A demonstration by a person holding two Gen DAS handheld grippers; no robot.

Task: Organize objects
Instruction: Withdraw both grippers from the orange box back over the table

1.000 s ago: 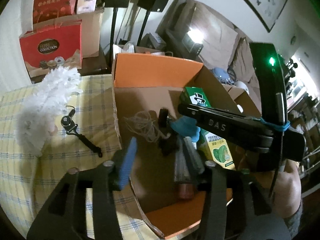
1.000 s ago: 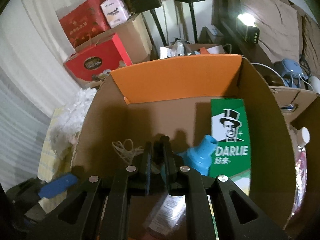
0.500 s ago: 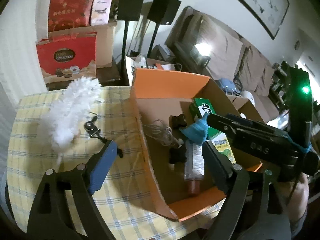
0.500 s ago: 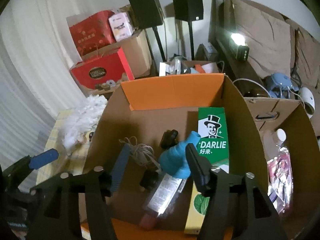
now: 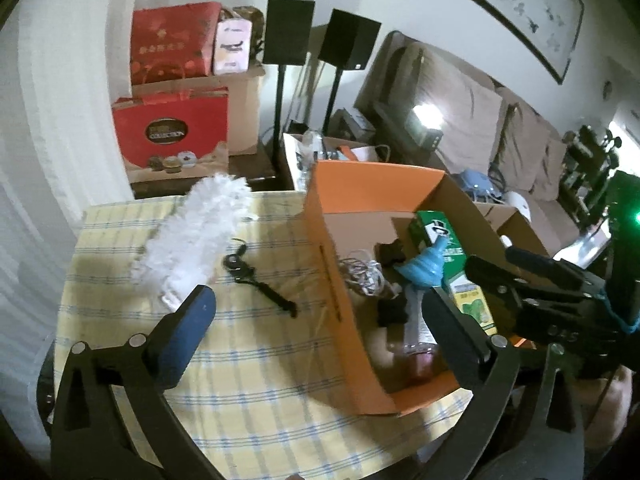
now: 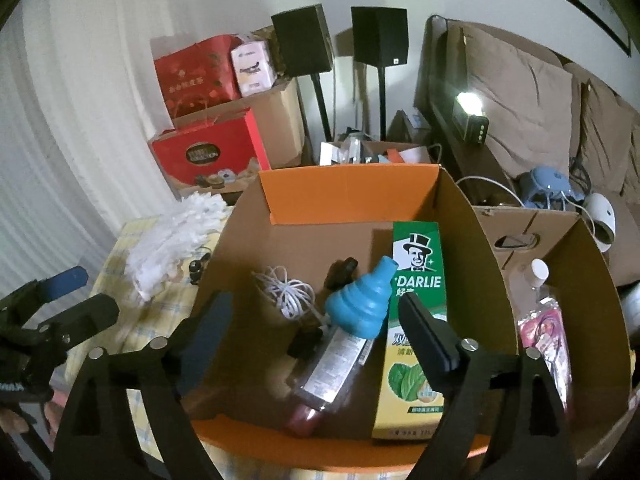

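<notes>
Two items are still sitting out on the checked tablecloth (image 5: 248, 392) in my left wrist view: the white duster (image 5: 192, 240) and, just beside it, the black strap tool (image 5: 260, 284). I'm reading the orange cardboard box (image 5: 344, 320) as mostly loaded, with a cable bundle (image 5: 362, 276), blue funnel (image 5: 426, 262), green toothpaste box (image 5: 440, 236) and a bottle (image 5: 416, 332) lying inside. I'm holding the left gripper (image 5: 316, 320) above the table's near side, jaws spread wide and gripping nothing, straddling the box's left wall and angled toward the strap tool. Switching to the right wrist view: I'm hovering the right gripper (image 6: 316, 328) over the box's near edge, jaws wide apart and empty. Beneath it the funnel (image 6: 362, 304) is resting against the toothpaste box (image 6: 416, 320), the bottle (image 6: 332, 368) is lying flat near the front, the cable bundle (image 6: 288, 294) is sitting toward the left. I'm judging the job well along, with the duster (image 6: 172, 232) and strap tool left to box; the left side looks better placed for that.
</notes>
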